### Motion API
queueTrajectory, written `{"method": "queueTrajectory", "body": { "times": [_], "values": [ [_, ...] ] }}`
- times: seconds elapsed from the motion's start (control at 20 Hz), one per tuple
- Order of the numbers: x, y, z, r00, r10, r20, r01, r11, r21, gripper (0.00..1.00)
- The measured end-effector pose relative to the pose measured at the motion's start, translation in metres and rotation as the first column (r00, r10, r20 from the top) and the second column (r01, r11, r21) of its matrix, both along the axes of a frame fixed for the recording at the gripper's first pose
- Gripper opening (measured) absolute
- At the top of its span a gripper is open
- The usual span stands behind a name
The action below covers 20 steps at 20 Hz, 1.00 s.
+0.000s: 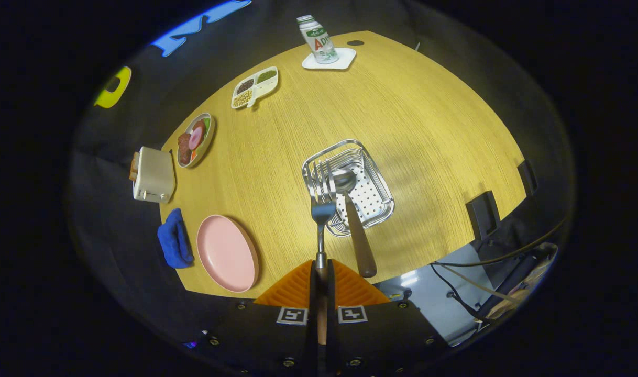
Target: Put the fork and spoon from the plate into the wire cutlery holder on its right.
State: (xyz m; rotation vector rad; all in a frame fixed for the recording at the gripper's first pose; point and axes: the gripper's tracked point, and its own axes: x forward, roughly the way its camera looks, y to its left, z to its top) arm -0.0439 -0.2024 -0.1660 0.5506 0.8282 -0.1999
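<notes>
The claw [321, 272] is closed tight on the handle of one fork [322, 212], both fingers pressing on it with barely a gap between them. The fork points forward and away from the fingers, its tines reaching over the near left edge of the single wire cutlery holder [371, 173]. Whether the tines touch the wires cannot be told.

One spoon [350, 209] already stands in that holder: its bowl lies inside over the perforated floor, and its handle leans out over the near rim toward the claw, just right of the fork.

Left of the fingers, near the table's front edge, lies one pink plate [227, 253], with nothing on it. Just beside it, further left, is one crumpled blue cloth [175, 239] at the table's edge.

The table [403, 104] is of pale yellow wood grain. Beyond the cloth, on the left edge, stands one cream toaster [153, 175] with a slice showing at its side. Just past it is one small plate of food [195, 139], with reddish and pink pieces and something green.

Further still is one white divided dish [255, 87] with three compartments, holding dark, green and yellowish contents. At the far end stands one bottle [317, 39] with a green and white label, upright on one white coaster [345, 58]. A small dark round spot [355, 43] marks the table just behind it.
</notes>
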Motion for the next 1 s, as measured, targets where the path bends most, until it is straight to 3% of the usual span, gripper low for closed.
{"method": "queueTrajectory", "body": {
  "times": [0.35,1.0],
  "values": [
    [-0.004,-0.007,0.000,0.998,-0.009,-0.067,0.014,0.998,0.068,0.07],
    [-0.003,-0.015,0.020,0.999,-0.055,0.001,0.054,0.990,0.132,0.16]
  ]
}}
